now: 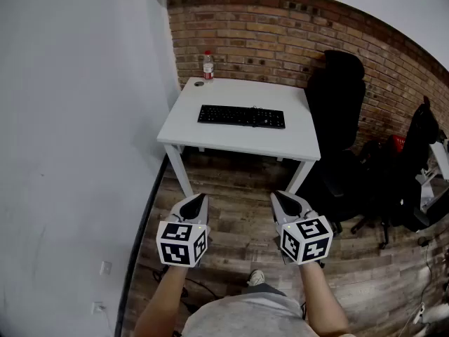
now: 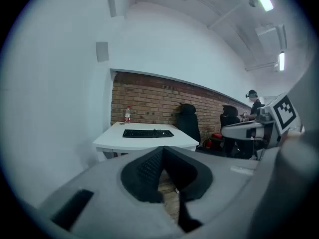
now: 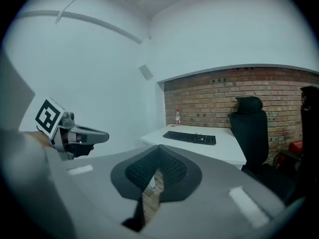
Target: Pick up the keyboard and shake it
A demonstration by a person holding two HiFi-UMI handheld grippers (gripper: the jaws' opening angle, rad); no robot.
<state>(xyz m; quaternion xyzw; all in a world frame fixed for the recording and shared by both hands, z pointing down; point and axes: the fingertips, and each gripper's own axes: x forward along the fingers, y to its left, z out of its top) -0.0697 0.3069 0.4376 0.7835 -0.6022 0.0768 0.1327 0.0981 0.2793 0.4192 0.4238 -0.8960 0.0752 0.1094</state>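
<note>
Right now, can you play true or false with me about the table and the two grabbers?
The flat black keyboard lies on the white rectangular table. True.
The left gripper holds the keyboard. False: it is shut, empty, above the wooden floor, short of the table.
A clear plastic bottle with a red cap stands on the table near the brick wall. True.
The right gripper has its jaws wide open. False: they are shut.

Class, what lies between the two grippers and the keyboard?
Head view: only wood floor, then the table front edge, before the keyboard.
</note>
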